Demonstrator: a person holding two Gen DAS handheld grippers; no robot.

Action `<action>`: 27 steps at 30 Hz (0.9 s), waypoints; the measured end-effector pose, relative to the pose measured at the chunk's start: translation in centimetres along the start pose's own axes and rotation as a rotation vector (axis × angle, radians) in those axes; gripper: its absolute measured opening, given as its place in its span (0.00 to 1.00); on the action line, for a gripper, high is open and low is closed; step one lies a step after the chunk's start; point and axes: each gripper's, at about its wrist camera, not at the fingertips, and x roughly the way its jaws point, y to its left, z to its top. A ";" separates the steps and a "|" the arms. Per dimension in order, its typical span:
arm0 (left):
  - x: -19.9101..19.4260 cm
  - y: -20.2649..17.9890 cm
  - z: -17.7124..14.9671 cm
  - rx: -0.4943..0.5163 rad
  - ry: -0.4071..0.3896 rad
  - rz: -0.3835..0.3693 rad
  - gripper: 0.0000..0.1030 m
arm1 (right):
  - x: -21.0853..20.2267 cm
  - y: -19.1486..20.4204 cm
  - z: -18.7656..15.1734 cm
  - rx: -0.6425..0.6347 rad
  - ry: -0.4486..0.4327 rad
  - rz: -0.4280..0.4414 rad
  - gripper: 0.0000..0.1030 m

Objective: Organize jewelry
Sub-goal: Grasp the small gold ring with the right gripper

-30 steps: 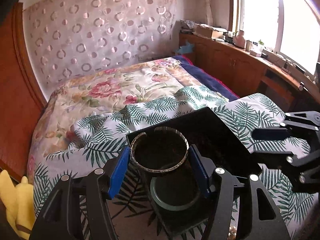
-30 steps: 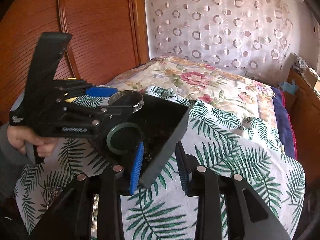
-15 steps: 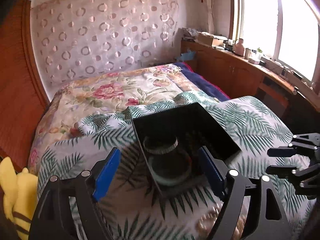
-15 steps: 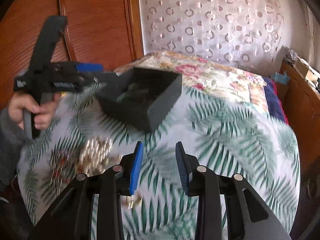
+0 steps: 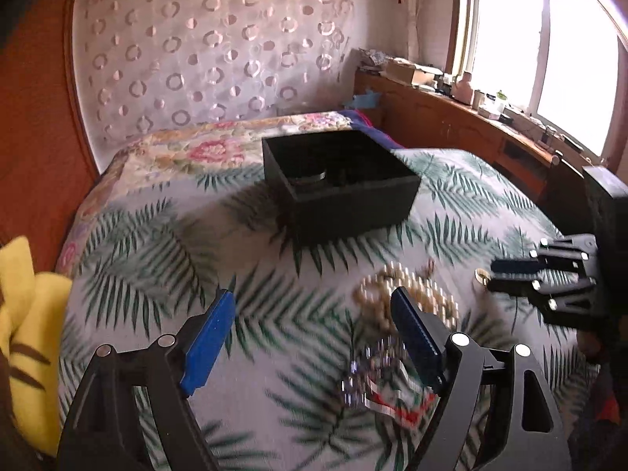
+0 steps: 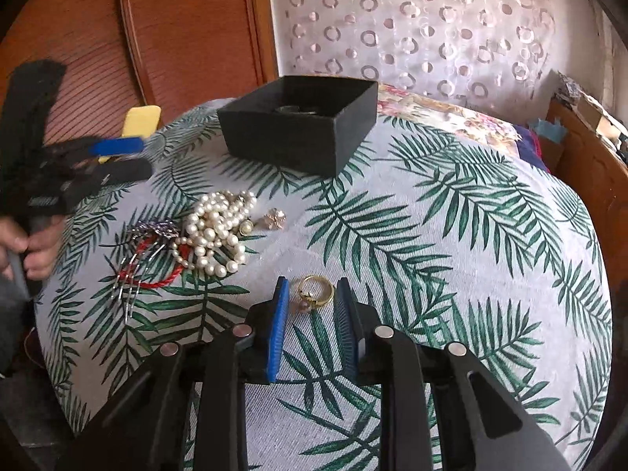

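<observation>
On the bed, bangles (image 6: pixel 297 109) are held in the box (image 6: pixel 302 133) — both grippers (image 5: pixel 312 329) (image 6: pixel 312 300) parted, a ring (image 6: pixel 316 290) framed by the right.

We see only rims of the bangles (image 6: pixel 297 109) inside the square black cardboard box (image 6: pixel 298 143), its walls hiding the rest.

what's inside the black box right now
Inside the black box, only the top of a round bangle-like piece shows above the near wall. The box walls hide the floor, so anything else lying in there cannot be seen.
</observation>
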 end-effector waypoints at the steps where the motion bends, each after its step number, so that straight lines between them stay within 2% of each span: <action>1: -0.1 0.0 -0.5 0.000 0.004 0.002 0.76 | 0.1 0.1 0.1 0.000 0.001 -0.009 0.26; 7: -1.2 -0.2 -2.5 -0.004 0.012 0.023 0.76 | 0.7 0.9 0.1 -0.026 0.026 -0.048 0.28; 8: -1.4 -0.1 -2.7 -0.009 0.012 0.020 0.76 | 0.7 1.2 0.0 -0.043 0.025 -0.058 0.26; 9: -1.5 -0.1 -2.9 -0.012 0.012 0.017 0.76 | 0.7 1.4 -0.1 -0.052 0.026 -0.052 0.18; 12: -1.7 -0.2 -3.4 -0.013 0.016 0.013 0.76 | 0.2 1.7 -0.6 -0.055 0.016 -0.053 0.13; 24: -1.6 -1.7 -4.4 0.005 0.048 -0.033 0.75 | -4.2 2.1 -4.2 0.027 -0.065 -0.013 0.12; 27: -1.2 -2.0 -4.4 0.016 0.063 -0.044 0.63 | -4.4 2.2 -4.9 0.034 -0.070 -0.002 0.12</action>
